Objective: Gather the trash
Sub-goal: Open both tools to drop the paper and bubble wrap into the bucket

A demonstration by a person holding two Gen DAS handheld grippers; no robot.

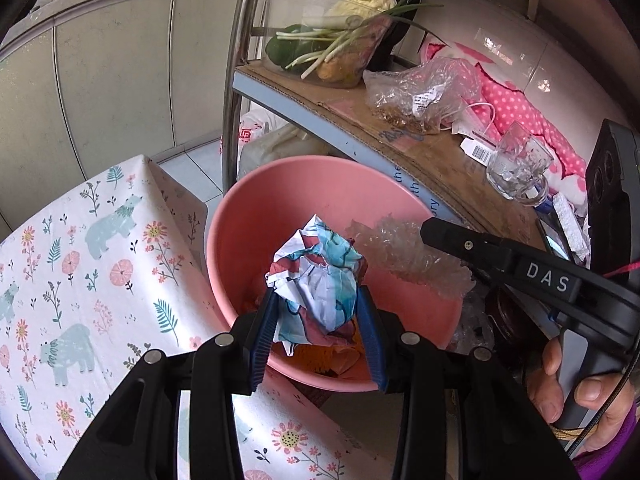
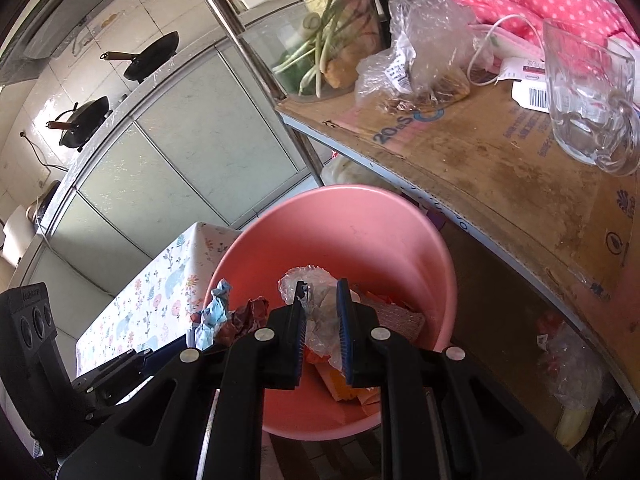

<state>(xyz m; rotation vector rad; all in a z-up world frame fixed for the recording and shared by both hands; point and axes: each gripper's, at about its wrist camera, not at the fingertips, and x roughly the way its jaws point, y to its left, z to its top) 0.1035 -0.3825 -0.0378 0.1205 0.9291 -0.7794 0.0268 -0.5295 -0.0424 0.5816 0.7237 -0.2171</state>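
A pink plastic bin (image 1: 280, 200) stands between the patterned table and a shelf; it also shows in the right wrist view (image 2: 360, 220). My left gripper (image 1: 318, 296) is shut on a crumpled blue, white and red paper ball (image 1: 320, 272) above the bin's mouth. My right gripper (image 2: 322, 292) is shut on crumpled clear plastic wrap (image 2: 320, 320) over the bin. In the left wrist view the wrap (image 1: 408, 252) hangs from the right gripper's finger (image 1: 460, 242). Orange and brown trash (image 2: 352, 388) lies in the bin's bottom.
A table with a floral bear cloth (image 1: 80, 264) is left of the bin. A cardboard-covered shelf (image 2: 480, 160) on the right holds a glass mug (image 2: 588, 92), a plastic bag (image 2: 420, 60) and vegetables (image 1: 332, 40). Grey cabinets (image 1: 100, 80) stand behind.
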